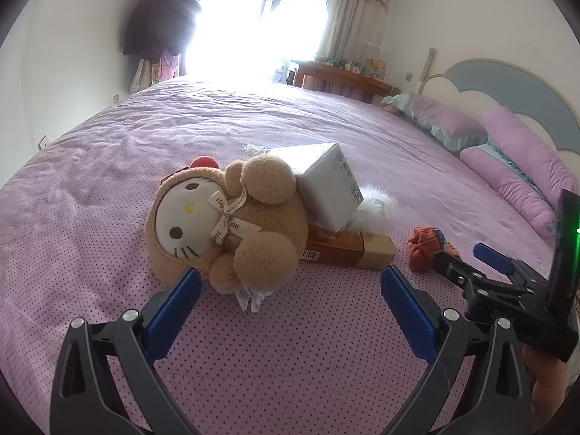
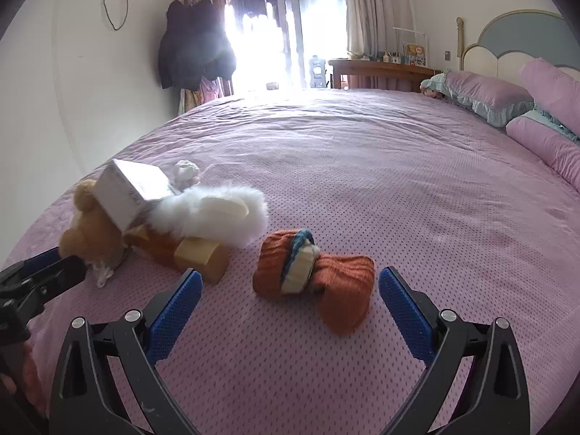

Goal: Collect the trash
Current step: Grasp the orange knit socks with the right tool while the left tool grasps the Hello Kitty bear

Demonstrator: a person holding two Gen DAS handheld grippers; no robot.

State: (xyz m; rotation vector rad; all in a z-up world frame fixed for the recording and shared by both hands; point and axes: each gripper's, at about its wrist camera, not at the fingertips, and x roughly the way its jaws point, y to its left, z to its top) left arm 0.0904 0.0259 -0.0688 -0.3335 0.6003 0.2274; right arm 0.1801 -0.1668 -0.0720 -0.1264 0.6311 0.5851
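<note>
Purple dotted bedding covers the bed (image 1: 108,166), which fills most of both views, with lilac pillows (image 2: 485,94) stacked at the right edge of the frame below a blue and cream headboard (image 2: 522,32). Bright window light washes out the top centre, and dark coats (image 2: 192,47) hang at the upper left of the right wrist view.

Near the middle of the left wrist view lies a brown plush toy (image 1: 232,224) with a white cat face, on its side, a ribbon tied at its neck. Just behind it a white carton (image 1: 326,185) sits tilted, resting on a long brown and gold box (image 1: 348,250) that lies flat on the cover. White fluffy fabric (image 2: 217,214) spreads beside the carton, touching the brown box. A rolled orange knit bundle (image 2: 311,275) with a blue and cream band lies apart from that pile, low in the centre of the right wrist view.

Crumpled white tissue (image 2: 186,172) — the likely trash — sits behind the carton, toward the upper left of the right wrist view, and another white scrap (image 1: 250,299) pokes out from under the plush toy.

Both claws are spread wide and hold nothing: the left gripper (image 1: 290,282) hangs just in front of the plush toy, its left pad close against it, and the right gripper (image 2: 290,286) frames the orange bundle — whether it touches I cannot tell.
</note>
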